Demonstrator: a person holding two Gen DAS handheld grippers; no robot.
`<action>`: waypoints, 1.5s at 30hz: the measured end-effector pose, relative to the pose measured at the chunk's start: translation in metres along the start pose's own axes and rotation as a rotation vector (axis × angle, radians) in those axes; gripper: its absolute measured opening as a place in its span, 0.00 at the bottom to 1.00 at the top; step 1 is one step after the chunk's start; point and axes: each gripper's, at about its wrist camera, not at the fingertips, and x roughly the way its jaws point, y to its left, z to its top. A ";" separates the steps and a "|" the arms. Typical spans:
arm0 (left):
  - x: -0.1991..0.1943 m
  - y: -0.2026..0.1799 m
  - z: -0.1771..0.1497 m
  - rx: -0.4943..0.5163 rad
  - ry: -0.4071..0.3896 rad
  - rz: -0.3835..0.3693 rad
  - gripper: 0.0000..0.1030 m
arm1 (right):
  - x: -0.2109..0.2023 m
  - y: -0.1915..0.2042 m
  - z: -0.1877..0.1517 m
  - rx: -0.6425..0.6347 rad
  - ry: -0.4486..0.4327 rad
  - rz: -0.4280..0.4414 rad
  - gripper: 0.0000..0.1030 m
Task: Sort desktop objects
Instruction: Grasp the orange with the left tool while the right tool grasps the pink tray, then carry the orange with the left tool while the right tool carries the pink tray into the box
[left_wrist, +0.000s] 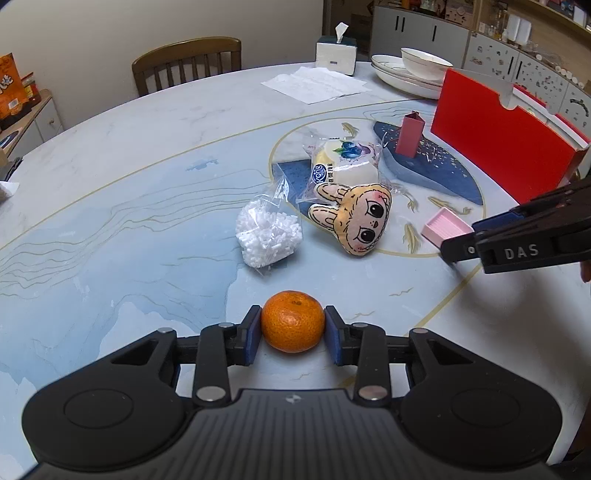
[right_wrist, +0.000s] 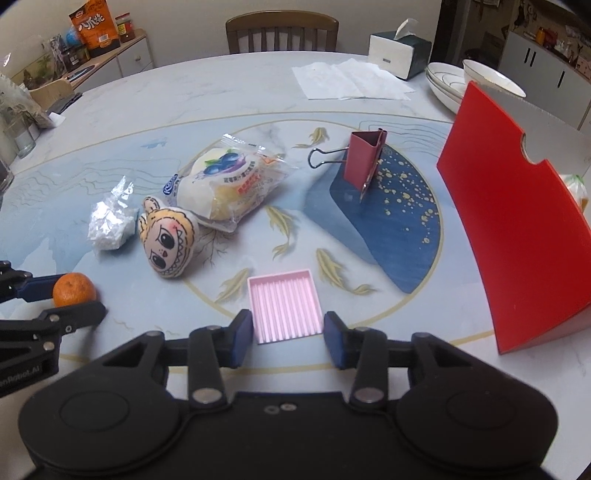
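Observation:
My left gripper (left_wrist: 293, 325) is shut on an orange mandarin (left_wrist: 293, 320), which rests on the table; it also shows in the right wrist view (right_wrist: 74, 289). My right gripper (right_wrist: 289, 328) is open around the near end of a small pink ribbed tray (right_wrist: 283, 304), its pads beside the tray's two edges; the tray also shows in the left wrist view (left_wrist: 445, 225). Beyond lie a plush bunny-eared doll face (left_wrist: 356, 218), a bag of white beads (left_wrist: 267, 232), a wrapped blueberry bun (right_wrist: 229, 181) and a dark red binder clip (right_wrist: 364, 162).
A red open box (right_wrist: 517, 229) stands at the right. Stacked white bowls (left_wrist: 413, 70), a tissue box (left_wrist: 336, 51) and paper sheets (left_wrist: 317, 85) sit at the table's far side. A wooden chair (left_wrist: 188, 62) stands behind the table (left_wrist: 110, 206).

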 end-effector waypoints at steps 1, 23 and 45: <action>0.000 -0.001 0.000 -0.003 0.002 0.001 0.33 | -0.001 -0.002 0.000 0.000 0.001 0.003 0.40; -0.038 -0.092 0.048 -0.007 -0.048 -0.067 0.33 | -0.084 -0.078 -0.008 -0.009 -0.052 0.124 0.40; -0.041 -0.244 0.135 0.146 -0.168 -0.178 0.33 | -0.155 -0.228 0.001 -0.002 -0.195 0.094 0.40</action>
